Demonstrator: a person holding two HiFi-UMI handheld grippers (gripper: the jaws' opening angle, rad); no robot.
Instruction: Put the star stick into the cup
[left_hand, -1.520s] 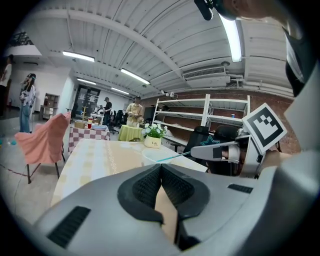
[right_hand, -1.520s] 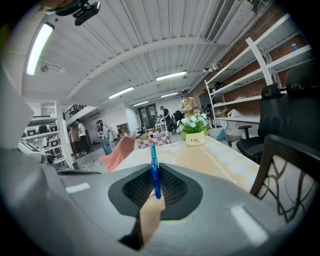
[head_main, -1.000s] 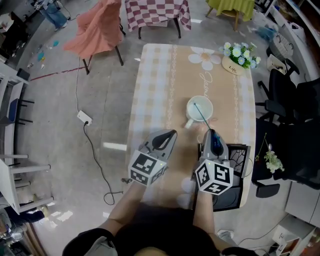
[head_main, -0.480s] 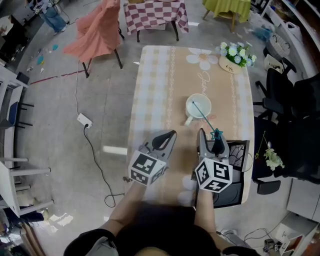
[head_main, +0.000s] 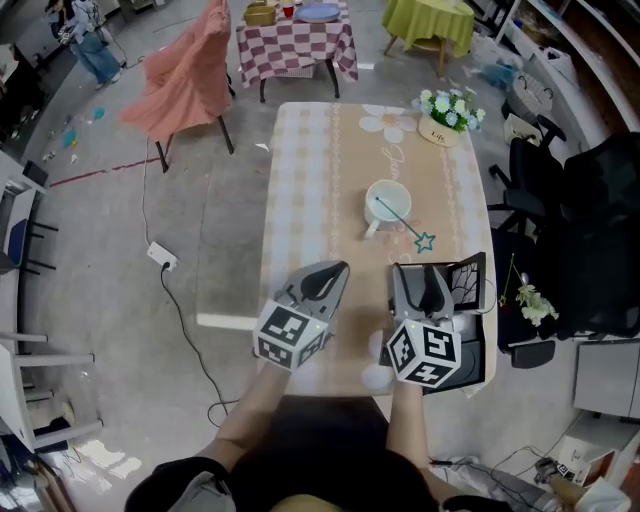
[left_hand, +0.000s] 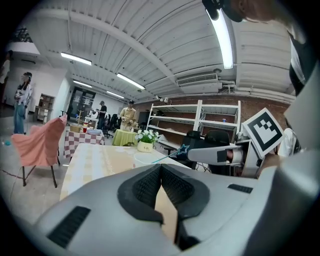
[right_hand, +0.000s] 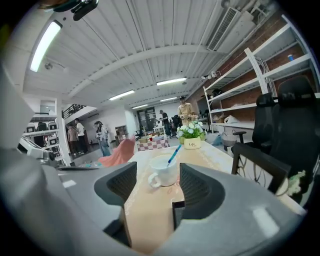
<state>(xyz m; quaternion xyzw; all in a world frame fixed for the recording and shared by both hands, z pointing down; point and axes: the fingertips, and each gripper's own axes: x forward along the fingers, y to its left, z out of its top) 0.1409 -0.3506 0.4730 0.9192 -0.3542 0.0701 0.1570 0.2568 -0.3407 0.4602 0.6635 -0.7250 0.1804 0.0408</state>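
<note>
Fingers (right_hand: 200, 189) of the right gripper (head_main: 422, 282) are spread wide and have just been opening. Nothing is pinched between them. Looking along them in the right gripper view, you just see the cup (right_hand: 165, 170) further up the bench (right_hand: 150, 215), framed in the gap and well clear of the pads.

The left gripper (head_main: 335, 272) has its fingers (left_hand: 145, 187) pressed together at the tips and they're empty too. Both grippers hang side by side over the near end of the bench (head_main: 300, 180), left one angled a bit toward the middle.

The stick (head_main: 402, 222) is in the cup (head_main: 388, 200). Its lower end sits inside and the shaft leans out over the rim toward the right gripper's side. From the left gripper view the star end pokes up in the air past the rim, so the stick (left_hand: 167, 157) is only propped there at a slant, not upright. The cup is white, stands upright around the middle of the bench, and its handle points to the near left.

Other stuff: a flower pot (head_main: 445, 115) sits at the far right corner of the bench, well apart from the cup. An office chair (head_main: 590, 230) stands off to the right, and there's a chair with a pink cloth (head_main: 185, 80) over it at the far left on the floor.
</note>
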